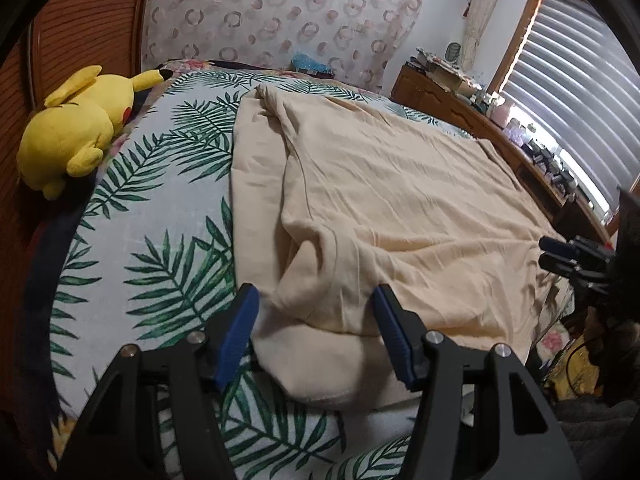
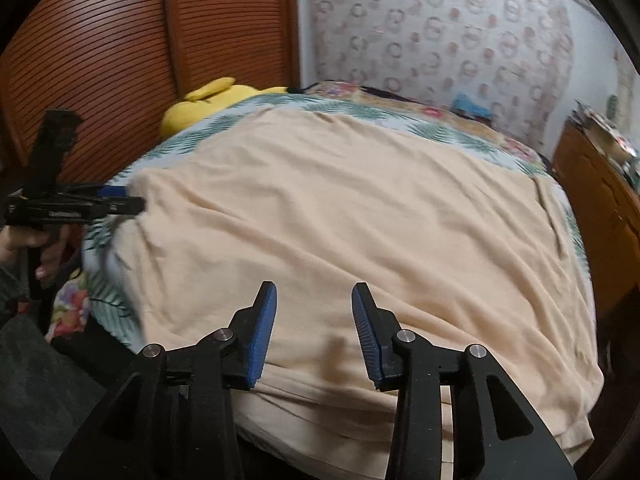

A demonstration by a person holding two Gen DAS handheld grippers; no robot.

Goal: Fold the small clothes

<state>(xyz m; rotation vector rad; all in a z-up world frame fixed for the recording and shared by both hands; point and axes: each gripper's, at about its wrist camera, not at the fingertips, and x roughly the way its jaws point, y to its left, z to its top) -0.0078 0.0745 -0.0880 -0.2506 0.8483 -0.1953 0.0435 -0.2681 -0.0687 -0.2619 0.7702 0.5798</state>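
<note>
A cream shirt (image 1: pixel 384 200) lies spread on the leaf-print bed cover (image 1: pixel 172 208), its left side folded inward. My left gripper (image 1: pixel 314 300) is open, its blue pads either side of the shirt's near left corner, not clamping it. My right gripper (image 2: pixel 314 300) is open just above the shirt's (image 2: pixel 340 208) near hem. The right gripper also shows in the left wrist view (image 1: pixel 560 256) at the shirt's right edge. The left gripper shows in the right wrist view (image 2: pixel 120 200) at the shirt's left edge.
A yellow plush toy (image 1: pixel 76 124) lies at the bed's far left by a slatted wooden door (image 2: pixel 100 60). A cluttered wooden dresser (image 1: pixel 472 108) runs along the right under a window with blinds. A patterned curtain (image 1: pixel 280 12) hangs behind the bed.
</note>
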